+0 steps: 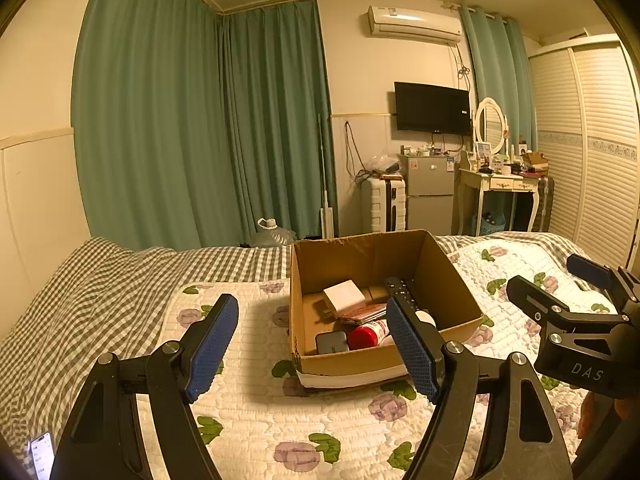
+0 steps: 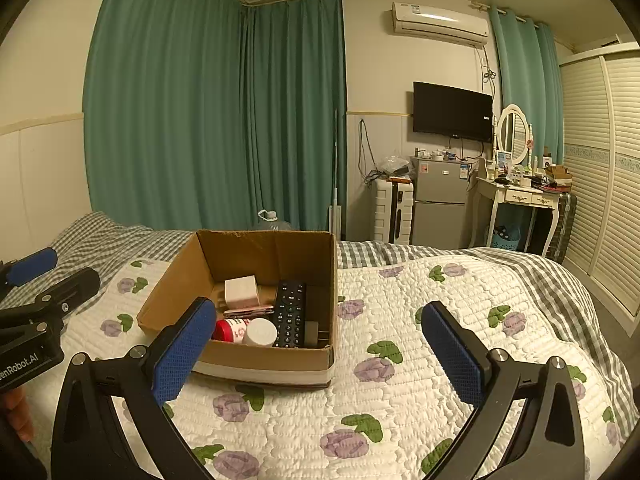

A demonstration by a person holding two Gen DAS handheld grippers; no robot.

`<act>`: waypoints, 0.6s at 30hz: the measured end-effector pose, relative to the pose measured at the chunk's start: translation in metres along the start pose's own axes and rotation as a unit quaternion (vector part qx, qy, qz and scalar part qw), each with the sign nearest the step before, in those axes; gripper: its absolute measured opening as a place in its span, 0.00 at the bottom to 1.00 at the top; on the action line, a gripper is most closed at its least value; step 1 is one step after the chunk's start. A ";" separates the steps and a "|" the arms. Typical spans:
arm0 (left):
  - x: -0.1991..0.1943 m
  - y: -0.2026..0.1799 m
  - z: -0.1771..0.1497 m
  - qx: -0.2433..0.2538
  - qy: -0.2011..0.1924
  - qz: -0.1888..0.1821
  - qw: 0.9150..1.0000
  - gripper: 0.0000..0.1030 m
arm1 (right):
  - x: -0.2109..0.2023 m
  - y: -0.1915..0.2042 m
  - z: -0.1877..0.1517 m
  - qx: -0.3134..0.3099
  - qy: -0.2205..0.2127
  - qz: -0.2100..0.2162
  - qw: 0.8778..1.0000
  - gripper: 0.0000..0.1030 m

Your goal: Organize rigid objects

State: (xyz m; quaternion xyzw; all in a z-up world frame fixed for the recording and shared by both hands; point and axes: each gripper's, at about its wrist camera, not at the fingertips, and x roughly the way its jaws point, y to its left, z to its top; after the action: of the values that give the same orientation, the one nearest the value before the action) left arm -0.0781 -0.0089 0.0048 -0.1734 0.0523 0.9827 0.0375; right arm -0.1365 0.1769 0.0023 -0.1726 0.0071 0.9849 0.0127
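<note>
An open cardboard box (image 1: 452, 280) (image 2: 176, 284) stands on the flowered quilt. It holds a black remote (image 2: 291, 314) (image 1: 396, 286), a white box (image 2: 241, 291) (image 1: 344, 296), a red-capped bottle (image 2: 230, 330) (image 1: 366, 335), a white round lid (image 2: 261, 332), a grey case (image 1: 331, 342) and a flat reddish packet (image 2: 248, 312). My left gripper (image 1: 314, 350) is open and empty, just in front of the box. My right gripper (image 2: 320, 354) is open and empty, in front of the box and to its right; it also shows in the left wrist view (image 1: 560, 284).
The bed has a flowered quilt (image 2: 400, 380) over a checked blanket (image 1: 80, 292). A phone (image 1: 42, 454) lies at the bed's near left. Beyond the bed are a water jug (image 1: 274, 234), a suitcase (image 2: 394, 210), a small fridge (image 2: 438, 204) and a dressing table (image 2: 516, 196).
</note>
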 end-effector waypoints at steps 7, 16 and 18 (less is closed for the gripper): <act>0.000 0.000 0.000 0.000 0.000 0.000 1.000 0.77 | 0.000 0.001 -0.001 -0.001 0.001 0.000 1.000 1.00; 0.000 0.000 -0.001 0.001 0.000 0.000 1.000 0.77 | 0.000 0.002 -0.002 -0.002 0.003 0.000 1.000 1.00; 0.000 0.000 -0.001 0.001 0.000 0.001 1.000 0.77 | 0.000 0.002 -0.002 -0.002 0.004 0.000 1.000 1.00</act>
State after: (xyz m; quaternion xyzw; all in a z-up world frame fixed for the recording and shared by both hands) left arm -0.0778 -0.0092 0.0042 -0.1736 0.0534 0.9827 0.0371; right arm -0.1361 0.1744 -0.0001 -0.1768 0.0049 0.9841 0.0124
